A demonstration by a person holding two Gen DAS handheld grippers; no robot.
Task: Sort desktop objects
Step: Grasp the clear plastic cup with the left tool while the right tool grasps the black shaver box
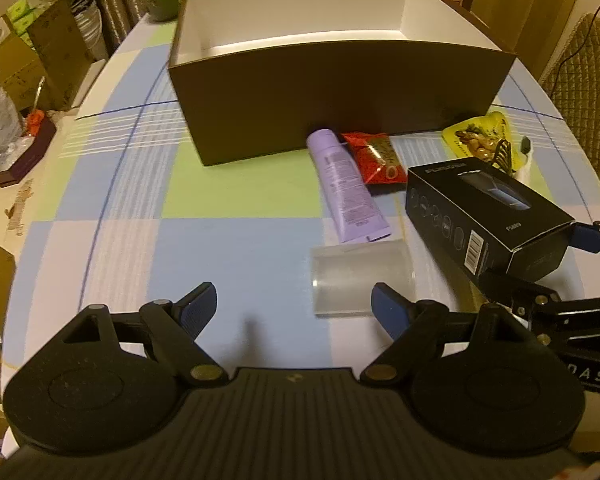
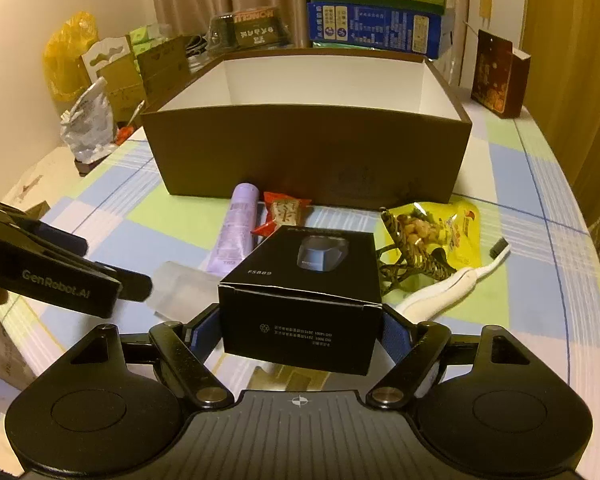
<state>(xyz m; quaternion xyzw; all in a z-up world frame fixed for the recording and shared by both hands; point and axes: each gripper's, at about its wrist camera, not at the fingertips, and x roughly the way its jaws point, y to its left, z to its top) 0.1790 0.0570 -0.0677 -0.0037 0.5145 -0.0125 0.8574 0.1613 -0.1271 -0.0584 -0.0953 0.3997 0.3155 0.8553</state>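
Grasp step in hand: right claw (image 2: 300, 332) has its blue pads pressed on both sides of the near end of the black carton (image 2: 304, 292), which looks tipped up off the desk (image 2: 540, 300) at that end, so pickup seems just made. No earlier view, so only the hold itself is stated. Left claw (image 1: 294, 308) hangs wide with nothing between its fingers, low over the desk, its right finger just beside the clear plastic case (image 1: 360, 280); not touching as far as visible. Brown open box (image 2: 306, 152) stands behind, white inside, nothing seen in it from here. Unsorted, in front of its near wall: purple tube (image 2: 236, 232), red snack packet (image 2: 284, 212), yellow snack bag (image 2: 432, 232), white toothbrush (image 2: 452, 280) near the bag. Next move, judged: lift carton clear of tube and packet, carry it over the box's near wall, lower inside, then release. Wall is tall, so carton needs height first. Left claw likely goes for the clear case; it would need to shift right and close.
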